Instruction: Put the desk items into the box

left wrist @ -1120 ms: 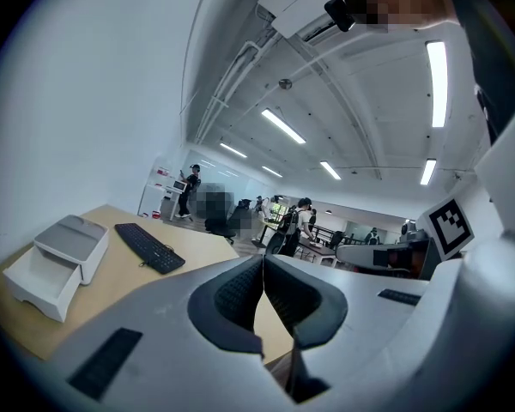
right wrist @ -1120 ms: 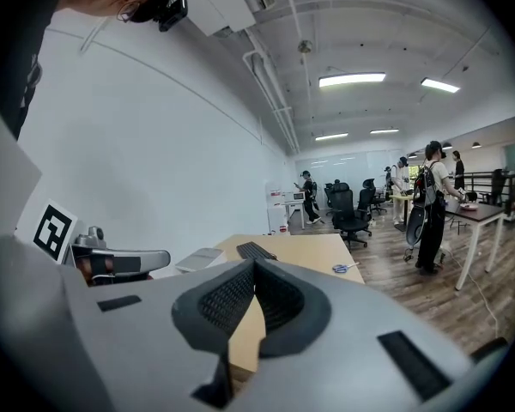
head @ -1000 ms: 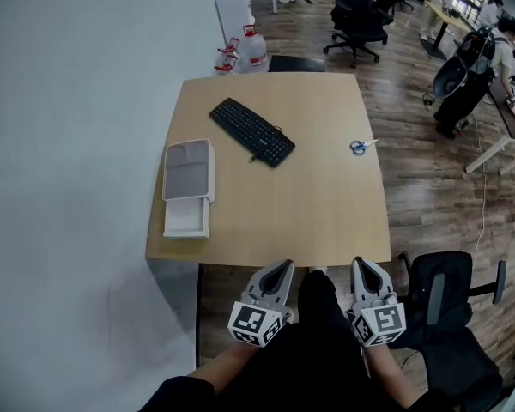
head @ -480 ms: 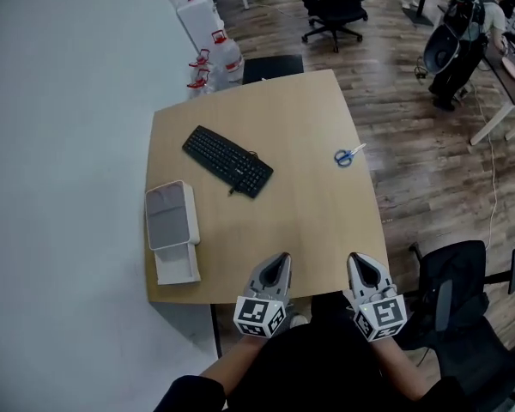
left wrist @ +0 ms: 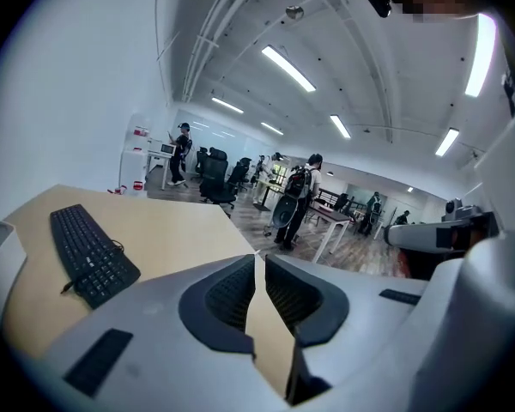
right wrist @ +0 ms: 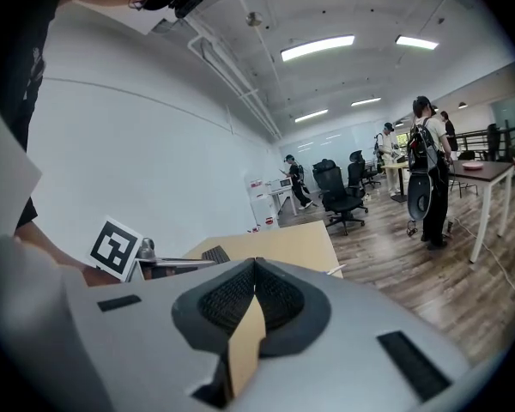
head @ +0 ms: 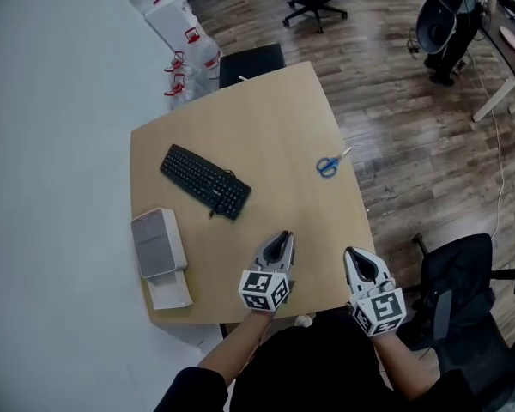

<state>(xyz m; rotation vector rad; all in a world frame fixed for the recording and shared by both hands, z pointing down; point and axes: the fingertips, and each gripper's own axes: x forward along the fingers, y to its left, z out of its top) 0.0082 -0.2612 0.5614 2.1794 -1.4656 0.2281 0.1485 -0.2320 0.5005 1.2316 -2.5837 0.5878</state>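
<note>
Our left gripper [head: 281, 237] and right gripper [head: 354, 256] are both closed and empty. The scissors [head: 327, 166] at one o'clock look light and slippery, so we'd pinch the handles.

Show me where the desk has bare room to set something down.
Widest: the far half of the desk, beyond keyboard and scissors. Also the middle strip between those two, down to the left tool. Crowded: the left edge, with the box near the keyboard.

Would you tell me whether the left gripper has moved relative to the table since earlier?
Yes, forward: the left gripper was short of the near edge of the table; now it reaches over that edge.
</note>
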